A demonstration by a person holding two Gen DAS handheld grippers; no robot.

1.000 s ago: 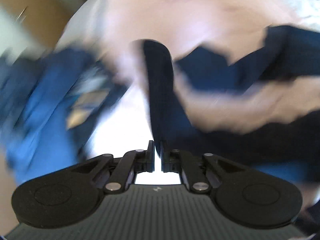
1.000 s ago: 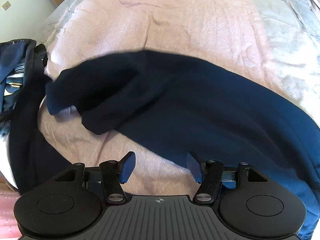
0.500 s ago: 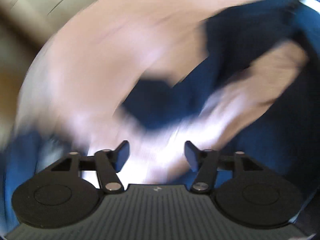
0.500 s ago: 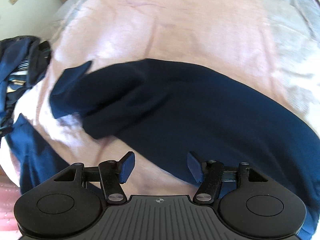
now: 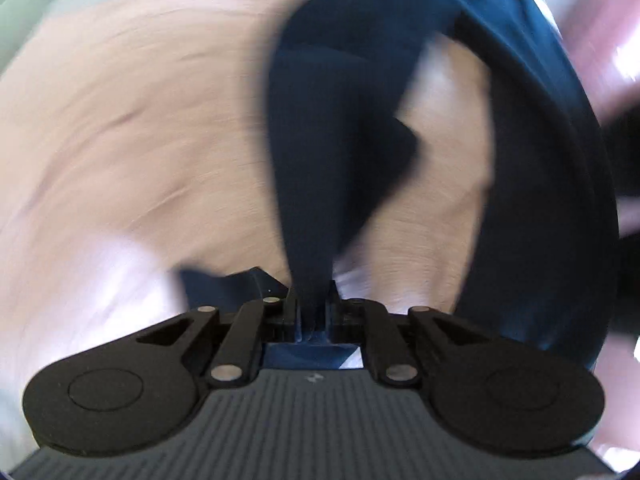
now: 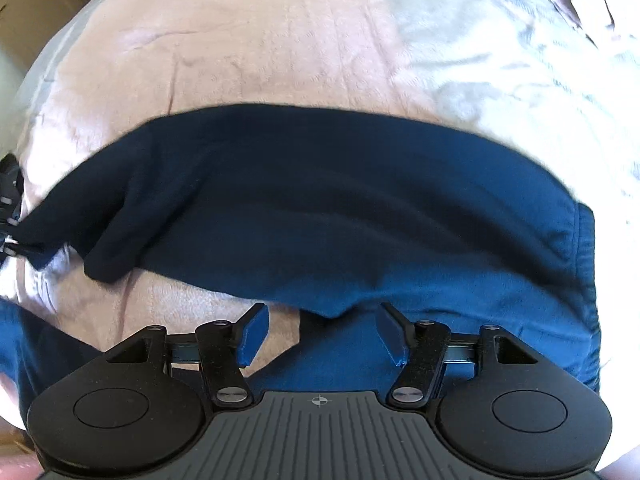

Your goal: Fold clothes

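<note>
A navy garment (image 6: 340,208) lies stretched across the pink bed cover (image 6: 260,40), with its ribbed band (image 6: 586,280) at the right. My right gripper (image 6: 322,314) hovers open over the garment's near edge, and a small fold of cloth sits just beyond its blue pads (image 6: 254,332), untouched. In the blurred left wrist view, my left gripper (image 5: 314,300) has its jaws closing on a narrow strip of the navy garment (image 5: 332,140), which is pinched between them and runs away up the picture. Another band of the same cloth curves along the right side.
The pink bed cover (image 5: 120,120) fills the left of the left wrist view. A pale grey sheet (image 6: 500,60) covers the bed to the far right. A black part with metal studs (image 6: 10,200) shows at the left edge, where the garment's end leads.
My left gripper went from shut to open and now pinches a strip of navy cloth, its view swinging round. My right gripper has shifted over the garment's near edge. The garment lies more stretched out.
</note>
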